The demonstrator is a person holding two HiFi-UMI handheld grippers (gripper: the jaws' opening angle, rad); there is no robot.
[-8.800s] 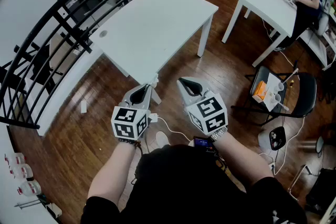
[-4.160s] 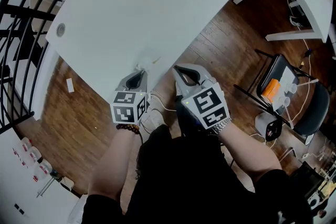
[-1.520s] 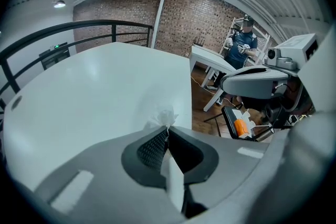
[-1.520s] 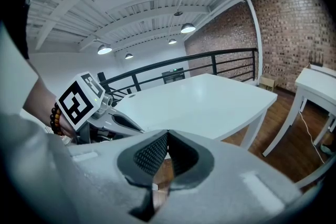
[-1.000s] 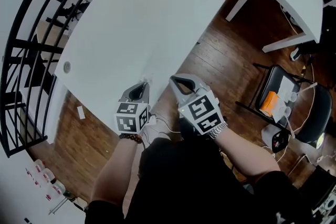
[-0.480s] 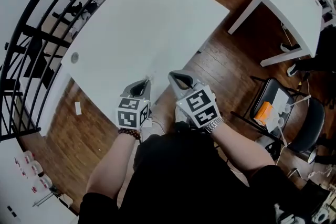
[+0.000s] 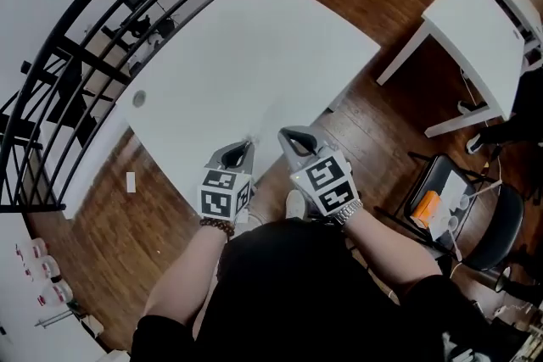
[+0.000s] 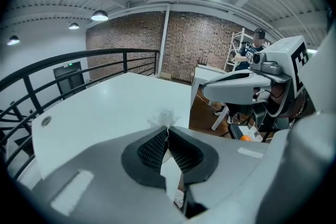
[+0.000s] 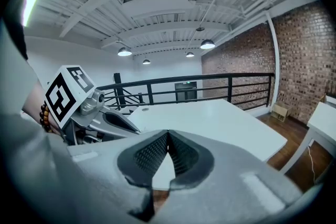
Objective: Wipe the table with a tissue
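Note:
A large white table (image 7: 246, 55) fills the middle of the head view. My left gripper (image 7: 243, 150) hovers at its near edge, shut on a small white tissue (image 7: 249, 140). In the left gripper view the crumpled tissue (image 8: 165, 117) pokes out past the closed jaws of the left gripper (image 8: 168, 129), just above the tabletop (image 8: 110, 107). My right gripper (image 7: 288, 134) is beside the left one, over the floor by the table's near edge. It is shut with nothing in it, as the right gripper view shows (image 9: 168, 135).
A black railing (image 7: 76, 55) runs along the table's far left side. A second white table (image 7: 484, 21) stands at the right, with a black chair (image 7: 458, 199) carrying an orange item below it. A person (image 8: 256, 49) sits far behind. Brown wooden floor lies all round.
Over the last second the head view has drawn back and shifted a little. Both grippers stay side by side at the table's near edge, the left one still holding the tissue.

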